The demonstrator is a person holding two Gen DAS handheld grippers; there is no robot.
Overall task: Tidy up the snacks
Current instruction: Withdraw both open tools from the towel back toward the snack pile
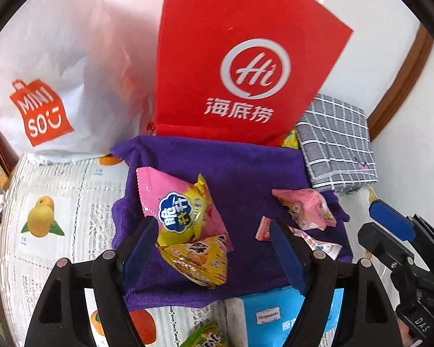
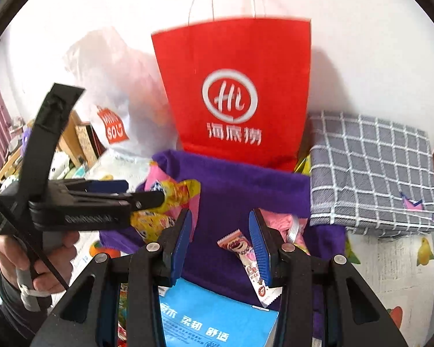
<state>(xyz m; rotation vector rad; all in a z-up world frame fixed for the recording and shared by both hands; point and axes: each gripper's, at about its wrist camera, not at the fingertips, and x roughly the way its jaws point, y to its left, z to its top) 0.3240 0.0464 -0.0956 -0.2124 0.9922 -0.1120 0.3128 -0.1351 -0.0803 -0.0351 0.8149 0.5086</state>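
A pile of snack packets lies on a purple towel: a yellow packet with a blue logo on a flat pink packet, and another yellow packet in front. My left gripper hangs open over this pile; neither pad presses on a packet. To the right lie a puffy pink packet and a slim pink bar. My right gripper stands open above the towel, with the bar lying under its right finger. A hand holds the left gripper.
A red paper bag stands behind the towel, with a white Miniso bag to its left. A folded grey checked cloth lies at the right. A blue tissue pack and a green packet sit near the front on the fruit-print tablecloth.
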